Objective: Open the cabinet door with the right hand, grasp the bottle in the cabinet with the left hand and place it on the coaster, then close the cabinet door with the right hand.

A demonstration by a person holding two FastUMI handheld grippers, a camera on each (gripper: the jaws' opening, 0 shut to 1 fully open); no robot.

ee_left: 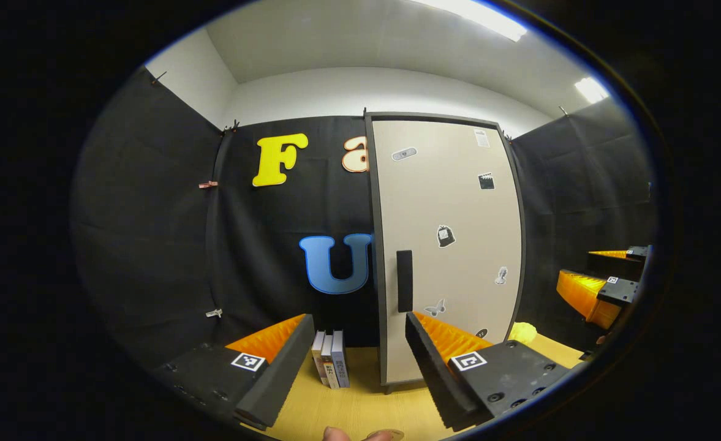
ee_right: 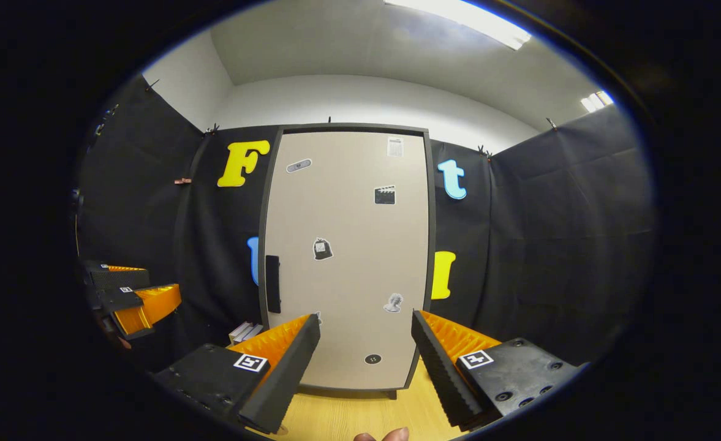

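A tall beige cabinet [ee_left: 449,245] with a dark frame stands on the wooden table, its door shut and dotted with stickers. A dark vertical handle [ee_left: 404,280] sits at the door's left edge. In the right gripper view the same cabinet [ee_right: 348,251] faces me with its handle [ee_right: 272,283] at the left. My left gripper [ee_left: 359,331] is open, short of the cabinet, holding nothing. My right gripper [ee_right: 365,331] is open too, in front of the door. The right gripper [ee_left: 599,288] also appears at the far right of the left gripper view, and the left gripper [ee_right: 130,294] at the far left of the right gripper view.
Three upright books [ee_left: 331,366] stand left of the cabinet on the wooden table [ee_left: 348,410]. A yellow object [ee_left: 522,332] lies at the cabinet's right side. Black cloth walls close in the booth. Fingertips [ee_left: 335,435] show at the bottom edge.
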